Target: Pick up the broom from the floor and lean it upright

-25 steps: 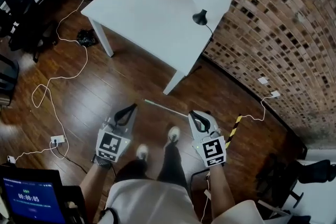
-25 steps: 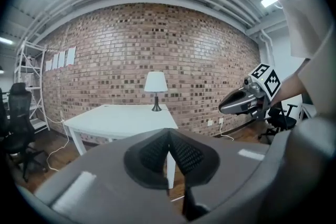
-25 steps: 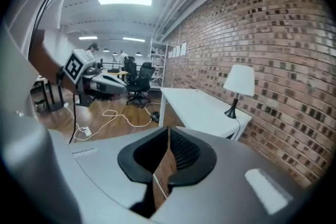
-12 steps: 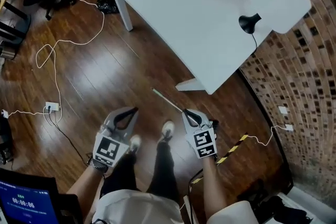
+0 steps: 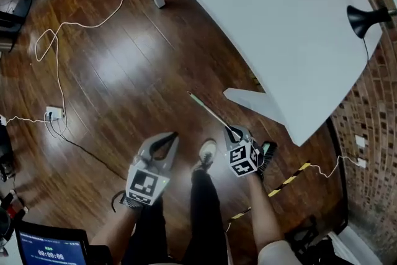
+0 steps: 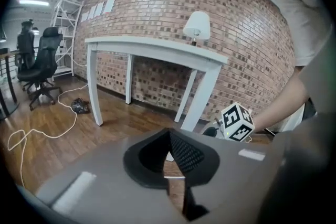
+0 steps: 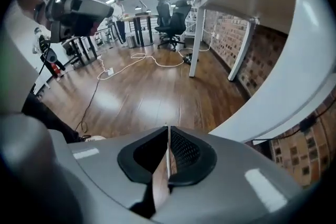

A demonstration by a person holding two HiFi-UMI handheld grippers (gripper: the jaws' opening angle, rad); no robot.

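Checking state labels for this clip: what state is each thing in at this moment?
broom: lying flat on the floor, not lifted.
left gripper: shut, empty.
right gripper: shut, low at the broom's handle, touch unclear.
lamp: standing upright.
screen: on, showing a timer.

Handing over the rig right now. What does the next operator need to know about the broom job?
Left gripper: jaws together, empty, low over the floor.
Right gripper: jaws together, empty, tips right by the broom handle.
Broom: lying flat on the floor beside the white table, handle pointing away from the person.
Done: approach only, nothing gripped.
Left: open the jaws, grasp the handle, lift it, lean it upright.
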